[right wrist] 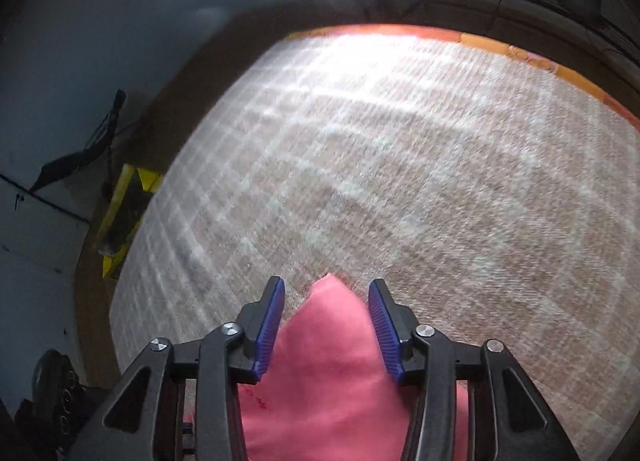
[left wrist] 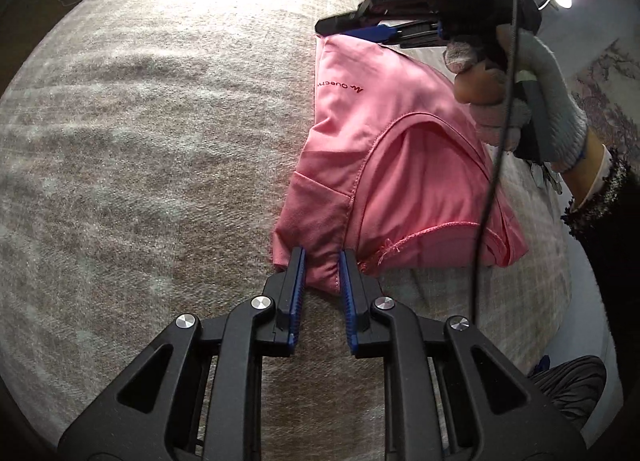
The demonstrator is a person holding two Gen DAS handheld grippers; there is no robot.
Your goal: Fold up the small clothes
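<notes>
**Two-Corner Hold on Pink Garment, Mid-Fold**

Pink garment point(left wrist: 384, 149) spread flat on a woven beige cloth point(left wrist: 160, 141) covering the tabletop, right of centre in the left wrist view; printed logo point(left wrist: 340, 85) facing up near one edge, stitched neckline or armhole seam curving across the middle.

Left tongs point(left wrist: 322, 265) set at the near corner of the garment. Fabric bunched between the two blue pads point(left wrist: 298, 281), but a clear gap left between them; jaws partly parted, straddling the corner, not seen pinching it tight. Probable reason: corner gathered for a pick-up or just let go; cannot tell which.

Right tongs point(right wrist: 326, 297) at the opposite, far corner, visible in the left wrist view as a black body with a blue pad, held by a gloved hand point(left wrist: 516, 77). In the right wrist view, a peak of pink cloth rising between the pads, again with space on both sides; jaws apart, cloth loosely enclosed, firm contact not confirmed.

Placement at two corners of one edge: allows that edge to be lifted level and carried over as a straight fold line, without skew.

Judged next requirement: full closure on both corners before lifting; otherwise risk of cloth slipping out and the fold landing crooked
</notes>
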